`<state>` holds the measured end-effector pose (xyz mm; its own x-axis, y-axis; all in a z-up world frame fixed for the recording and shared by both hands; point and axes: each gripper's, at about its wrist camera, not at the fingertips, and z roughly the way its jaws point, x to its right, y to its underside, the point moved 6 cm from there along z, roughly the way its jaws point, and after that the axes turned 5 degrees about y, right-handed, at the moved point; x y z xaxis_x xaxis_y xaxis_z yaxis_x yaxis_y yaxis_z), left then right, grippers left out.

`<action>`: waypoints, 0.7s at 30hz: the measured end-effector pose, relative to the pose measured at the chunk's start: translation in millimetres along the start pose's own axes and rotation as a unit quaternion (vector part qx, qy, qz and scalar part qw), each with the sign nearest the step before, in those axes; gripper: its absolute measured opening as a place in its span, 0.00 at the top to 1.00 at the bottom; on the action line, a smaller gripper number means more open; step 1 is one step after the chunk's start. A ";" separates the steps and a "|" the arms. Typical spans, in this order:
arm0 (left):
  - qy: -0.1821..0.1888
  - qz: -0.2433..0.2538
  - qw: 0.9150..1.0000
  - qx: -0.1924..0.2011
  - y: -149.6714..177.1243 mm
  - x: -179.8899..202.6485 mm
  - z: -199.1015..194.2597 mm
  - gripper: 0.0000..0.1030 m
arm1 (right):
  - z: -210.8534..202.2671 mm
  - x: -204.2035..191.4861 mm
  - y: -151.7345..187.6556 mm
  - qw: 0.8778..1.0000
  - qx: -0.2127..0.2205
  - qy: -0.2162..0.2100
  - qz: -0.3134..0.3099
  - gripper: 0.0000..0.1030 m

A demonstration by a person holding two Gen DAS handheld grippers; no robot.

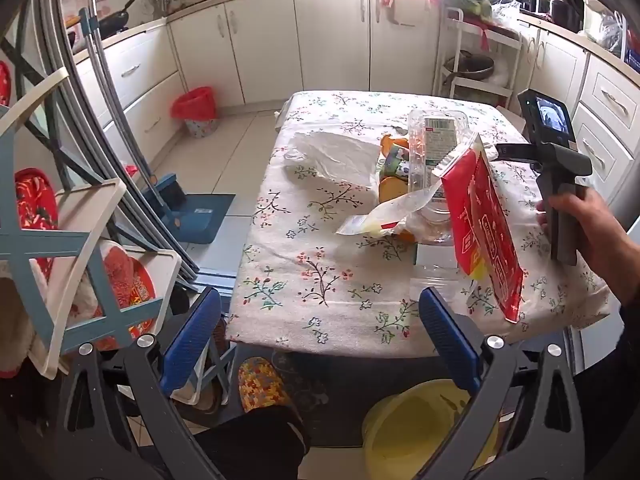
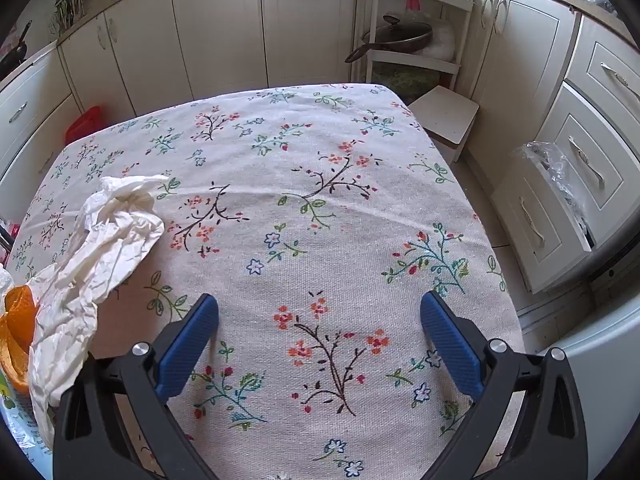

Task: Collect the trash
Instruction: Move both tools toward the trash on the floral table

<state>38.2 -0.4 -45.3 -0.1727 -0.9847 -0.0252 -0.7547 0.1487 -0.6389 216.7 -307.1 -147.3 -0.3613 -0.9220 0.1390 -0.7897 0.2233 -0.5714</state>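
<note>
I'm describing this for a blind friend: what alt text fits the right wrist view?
An open gripper with two blue-padded fingers hovers, holding nothing, over a table draped in a white floral cloth. A crumpled white plastic bag and orange peel lie at the left edge; cream kitchen cabinets stand behind.

The tablecloth (image 2: 320,208) is off-white, printed with sprigs in black, teal, red and orange. A red packet (image 1: 486,232) with pale lettering stands right of centre in the left view. The tissue (image 2: 100,240), left in the right view, is white. The bin (image 1: 195,111), upper left in the left view, has a red liner. Both grippers' pads (image 2: 188,344) are blue on black arms.
</note>
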 end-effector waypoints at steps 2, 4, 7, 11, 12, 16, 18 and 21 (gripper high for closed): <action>-0.002 -0.001 1.000 -0.001 0.9 1.7 -1.7 0.08 | -0.6 -1.2 2.5 1.000 -0.014 -0.019 -0.001 0.07; 0.008 -0.007 1.000 -0.011 2.0 0.6 1.4 0.08 | -0.6 -1.1 1.2 0.999 -0.033 -0.033 -0.016 0.07; 0.006 -0.010 1.000 -0.006 3.7 3.5 3.6 0.08 | -20.5 17.5 0.4 1.000 -0.018 -0.011 0.011 0.07; 0.004 -0.011 1.000 0.007 1.6 0.7 -9.5 0.08 | -88.4 38.8 8.8 0.998 0.051 -0.005 0.035 0.07; 0.003 -0.011 1.000 0.014 1.9 -0.1 -16.9 0.08 | -112.3 40.0 15.2 0.997 0.072 -0.013 0.040 0.07; 0.000 -0.011 0.999 0.037 8.1 1.4 -46.1 0.08 | -197.1 39.0 49.2 0.987 0.147 -0.055 0.025 0.07; 0.002 -0.014 0.999 0.044 13.9 1.9 -60.3 0.08 | -238.2 30.3 81.4 0.981 0.174 -0.085 0.016 0.07; -0.001 -0.012 0.999 0.053 25.2 4.8 -85.8 0.08 | -283.7 17.2 127.1 0.973 0.195 -0.120 0.003 0.07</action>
<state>-35.9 6.4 4.4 -0.1533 -0.9881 -0.0103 -0.6875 0.1141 -0.7172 -30.5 -204.8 12.0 -0.2011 -0.9791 -0.0316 -0.5227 0.1345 -0.8418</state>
